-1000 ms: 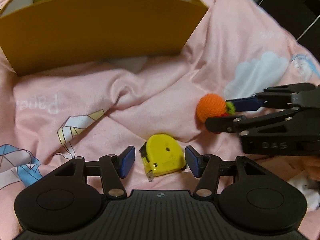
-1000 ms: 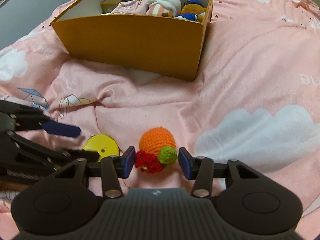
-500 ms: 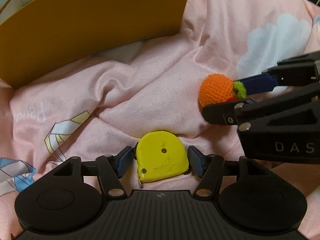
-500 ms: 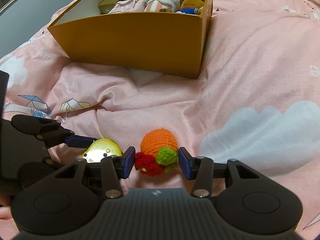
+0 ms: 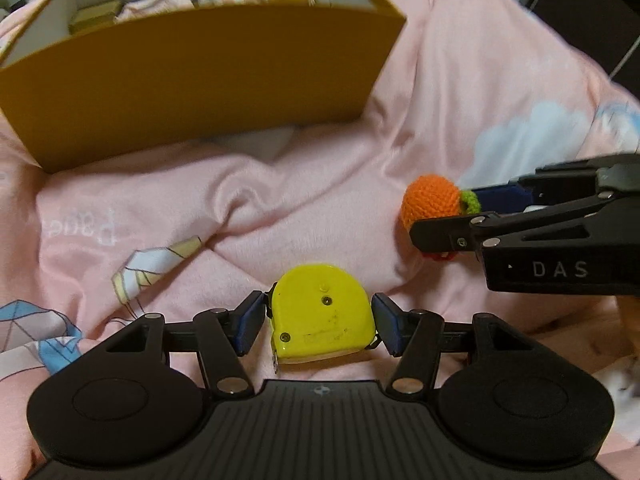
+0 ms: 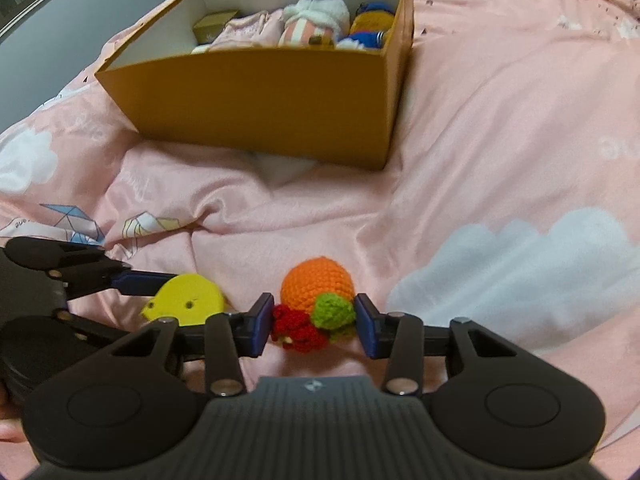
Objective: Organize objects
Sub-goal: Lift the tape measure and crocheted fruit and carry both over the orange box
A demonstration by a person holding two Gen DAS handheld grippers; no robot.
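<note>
**Pink bedding, two pickups closing at once**

Pink quilted bedding [image 6: 500, 128] with cloud prints carries everything. On it, at the far side, stands an open mustard cardboard box [image 6: 272, 96] already holding plush toys and a small carton.

Near the box, both tools are at the grasp step. The left gripper [image 5: 318, 326] brackets a yellow tape measure [image 5: 322, 322]; its jaws have just been closing, and the blue pads sit right at the case's flat sides, seemingly in contact. The right gripper [image 6: 314, 326] straddles a crocheted orange toy [image 6: 316, 290] with green and red tufts; its jaws have also narrowed a little, the left pad meeting the red yarn, the right pad beside the green tuft.

Next, I judge, each grip must firm up before lifting toward the box. The tape measure is hard and smooth; the toy is soft and will squash.
</note>
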